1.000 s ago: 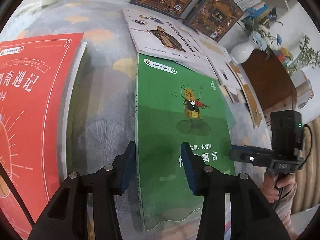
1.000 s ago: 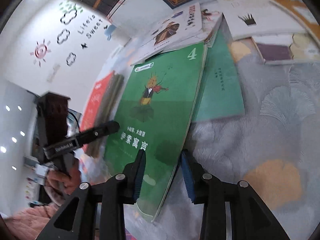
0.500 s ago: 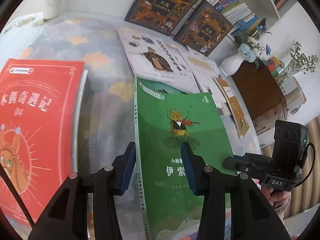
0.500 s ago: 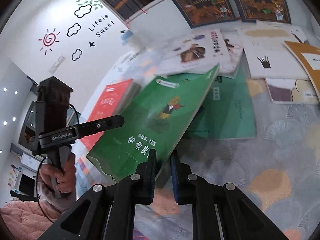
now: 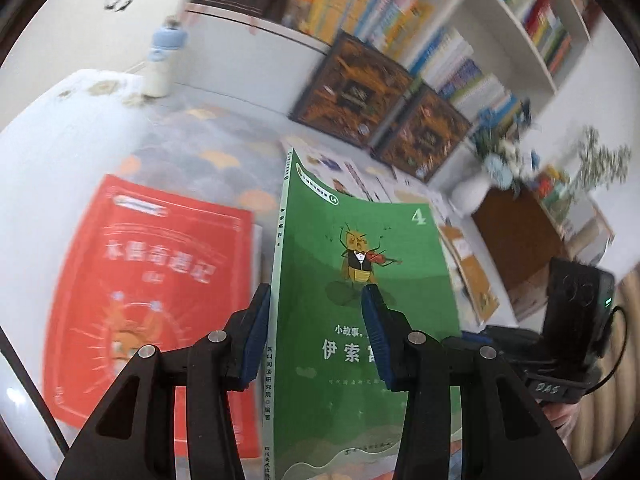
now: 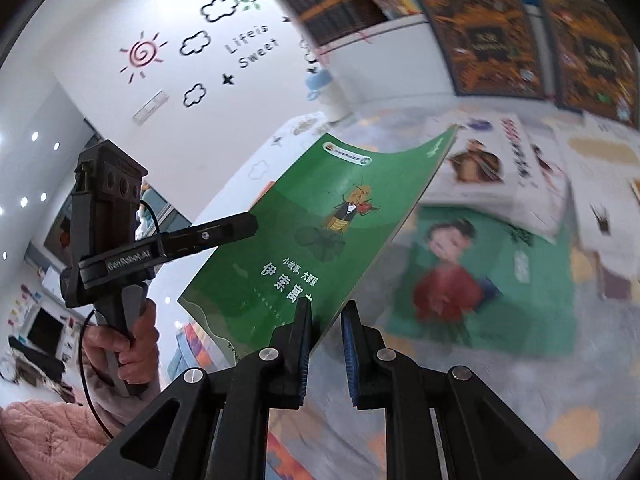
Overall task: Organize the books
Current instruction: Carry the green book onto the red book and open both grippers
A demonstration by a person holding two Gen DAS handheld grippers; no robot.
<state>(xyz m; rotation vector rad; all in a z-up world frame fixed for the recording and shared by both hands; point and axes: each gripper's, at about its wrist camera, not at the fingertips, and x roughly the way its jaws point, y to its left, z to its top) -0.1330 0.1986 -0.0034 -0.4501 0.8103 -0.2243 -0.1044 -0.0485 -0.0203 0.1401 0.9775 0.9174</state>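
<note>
A grey patterned carpet [image 5: 224, 148] lay below both grippers, with a large red paperback book [image 5: 160, 296] flat on it to the left of the left gripper [image 5: 316, 340] and a teal picture book [image 6: 488, 280] flat beyond the right gripper [image 6: 326, 348]. The thin green paperback book [image 5: 360, 280] was raised off the carpet and tilted. The left gripper clasped its spine edge, while the right gripper was clenched on its lower right corner.

thin green paperback book [image 5: 356, 280] with violin-playing insect cover, lifted and tilted, spine edge between left tool [image 5: 316, 344] pads.
</note>
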